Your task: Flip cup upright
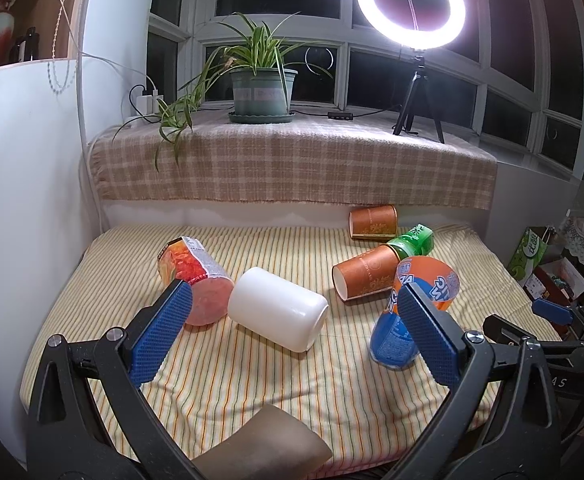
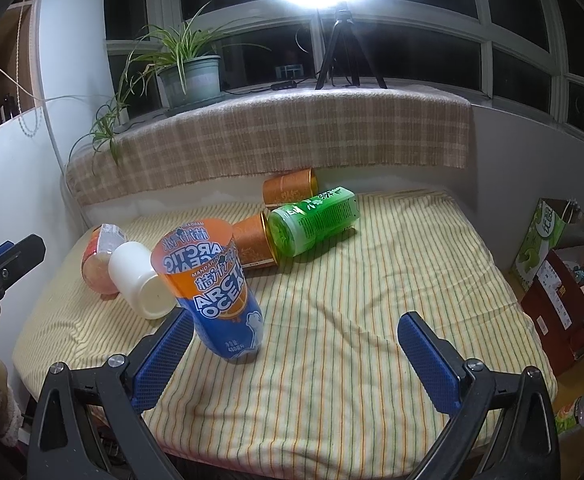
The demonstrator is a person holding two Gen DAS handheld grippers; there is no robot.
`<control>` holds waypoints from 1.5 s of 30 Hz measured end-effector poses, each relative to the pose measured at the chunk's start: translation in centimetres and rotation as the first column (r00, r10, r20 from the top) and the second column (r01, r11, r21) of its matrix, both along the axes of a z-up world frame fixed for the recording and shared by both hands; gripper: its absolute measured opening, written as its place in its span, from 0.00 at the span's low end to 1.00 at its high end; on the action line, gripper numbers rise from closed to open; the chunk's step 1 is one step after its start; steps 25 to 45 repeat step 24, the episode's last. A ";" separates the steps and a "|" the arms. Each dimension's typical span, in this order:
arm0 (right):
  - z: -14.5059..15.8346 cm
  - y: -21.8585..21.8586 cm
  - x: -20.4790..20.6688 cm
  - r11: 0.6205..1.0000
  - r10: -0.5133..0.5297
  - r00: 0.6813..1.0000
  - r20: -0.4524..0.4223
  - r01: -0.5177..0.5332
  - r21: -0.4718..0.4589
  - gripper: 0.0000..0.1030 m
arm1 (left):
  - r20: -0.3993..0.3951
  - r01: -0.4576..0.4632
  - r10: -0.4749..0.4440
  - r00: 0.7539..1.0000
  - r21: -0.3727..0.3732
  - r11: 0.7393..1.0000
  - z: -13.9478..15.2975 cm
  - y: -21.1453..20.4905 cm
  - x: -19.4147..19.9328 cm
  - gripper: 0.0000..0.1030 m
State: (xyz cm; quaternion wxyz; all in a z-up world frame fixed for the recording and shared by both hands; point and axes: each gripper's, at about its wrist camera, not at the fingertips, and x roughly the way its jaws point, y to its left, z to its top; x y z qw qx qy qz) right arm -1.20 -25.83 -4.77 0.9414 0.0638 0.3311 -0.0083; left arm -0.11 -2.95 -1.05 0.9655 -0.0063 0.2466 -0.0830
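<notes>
Two hand-held grippers hover over a striped cloth [image 2: 372, 320] strewn with tipped containers. The left gripper [image 1: 292, 328] is spread wide and holds nothing, its blue pads framing a white cup [image 1: 277, 314] that lies on its side at 12 o'clock, its open mouth turned toward 4 o'clock. The right gripper [image 2: 296, 350] is likewise spread and empty; a blue-and-orange Arctic Ocean cup [image 2: 215, 288] stands tilted just beside its left pad, at 10 o'clock. Farther back, at 12 o'clock, a green bottle [image 2: 316, 224] and two orange paper cups [image 2: 289, 188] lie toppled. The white cup looks light, stiff and smooth, likely slippery and prone to rolling on the soft cloth. A grip across its mid-wall, nearer the closed end, seems safest for tipping it upright.
</notes>
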 end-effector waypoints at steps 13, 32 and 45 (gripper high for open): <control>-0.5 0.1 0.3 1.000 0.007 1.000 -0.020 -0.007 -0.001 1.00 | -0.001 -0.003 0.003 1.000 -0.002 1.000 -0.2 0.1 0.2 1.00; -0.8 0.2 0.6 1.000 0.012 1.000 -0.028 -0.013 -0.003 1.00 | 0.008 -0.009 0.009 1.000 0.006 1.000 -0.4 0.1 0.2 1.00; -0.8 0.2 0.6 1.000 0.012 1.000 -0.028 -0.013 -0.003 1.00 | 0.008 -0.009 0.009 1.000 0.006 1.000 -0.4 0.1 0.2 1.00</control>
